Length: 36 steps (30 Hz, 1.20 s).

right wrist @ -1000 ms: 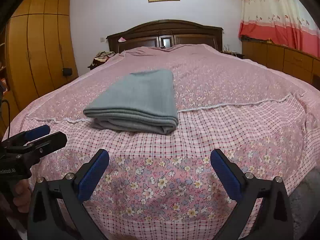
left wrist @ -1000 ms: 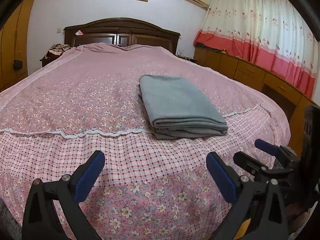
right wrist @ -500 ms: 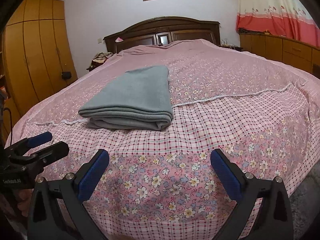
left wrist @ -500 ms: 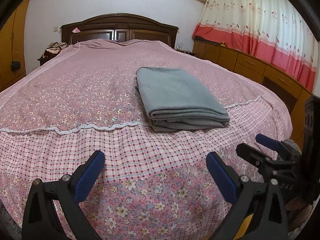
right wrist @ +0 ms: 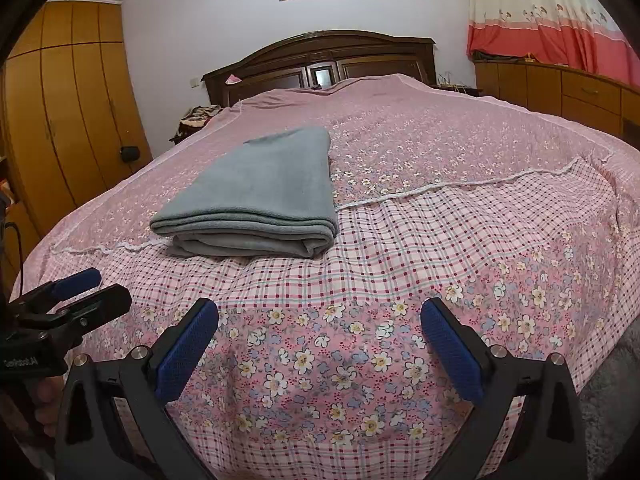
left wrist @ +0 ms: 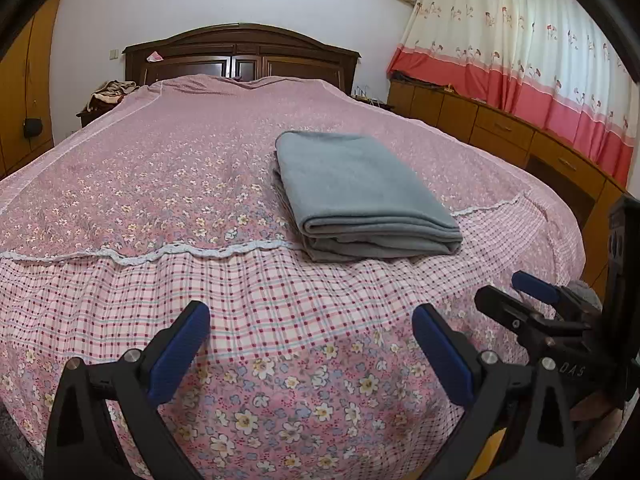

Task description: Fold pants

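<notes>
Grey pants lie folded in a neat stack on the pink floral bedspread, near the foot of the bed. My left gripper hangs open over the bed's near edge, well short of the stack, with nothing between its fingers. My right gripper is open too and empty, likewise back from the pants. Each gripper shows at the side of the other's view, the right gripper at right, the left gripper at left.
A dark wooden headboard stands at the far end. Wooden drawers under red and cream curtains run along the right. A wardrobe stands at the left, with a bedside table bearing clothes.
Both grippers have tilted and shifted slightly, so the folded pants sit a little lower and nearer in both views. The pants themselves have not moved.
</notes>
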Each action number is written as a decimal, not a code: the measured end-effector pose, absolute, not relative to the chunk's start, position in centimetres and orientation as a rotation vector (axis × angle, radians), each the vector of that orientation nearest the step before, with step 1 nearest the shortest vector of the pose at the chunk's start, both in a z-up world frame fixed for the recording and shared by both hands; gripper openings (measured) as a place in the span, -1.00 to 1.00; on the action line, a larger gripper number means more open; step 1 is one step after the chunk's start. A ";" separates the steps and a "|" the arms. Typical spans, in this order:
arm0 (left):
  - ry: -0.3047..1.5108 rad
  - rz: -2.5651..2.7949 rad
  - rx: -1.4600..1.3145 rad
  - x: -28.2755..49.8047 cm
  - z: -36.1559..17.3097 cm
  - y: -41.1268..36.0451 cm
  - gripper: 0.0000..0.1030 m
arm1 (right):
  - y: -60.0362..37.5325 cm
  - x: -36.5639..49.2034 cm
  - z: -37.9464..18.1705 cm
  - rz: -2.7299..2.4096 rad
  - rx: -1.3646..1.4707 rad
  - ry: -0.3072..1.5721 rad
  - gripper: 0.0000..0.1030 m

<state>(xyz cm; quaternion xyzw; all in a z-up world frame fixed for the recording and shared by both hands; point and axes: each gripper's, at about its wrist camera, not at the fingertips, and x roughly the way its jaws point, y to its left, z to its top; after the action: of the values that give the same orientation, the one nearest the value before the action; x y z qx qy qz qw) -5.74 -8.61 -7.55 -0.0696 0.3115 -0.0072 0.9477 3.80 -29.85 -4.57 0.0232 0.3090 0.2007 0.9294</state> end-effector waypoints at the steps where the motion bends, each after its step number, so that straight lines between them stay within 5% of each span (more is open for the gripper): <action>1: 0.634 -0.014 -0.140 -5.8 -7.5 -8.6 1.00 | -29.8 3.8 -4.6 0.411 0.046 0.634 1.00; 36: 0.634 -0.029 -0.146 -6.1 -7.2 -8.3 1.00 | -28.7 3.6 -5.1 0.435 0.048 0.651 1.00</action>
<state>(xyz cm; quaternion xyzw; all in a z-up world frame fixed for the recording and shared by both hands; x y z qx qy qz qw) -6.08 -8.26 -7.24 -0.0718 0.3113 -0.0141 0.9475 3.63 -28.67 -5.11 0.0235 0.3171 0.2120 0.9241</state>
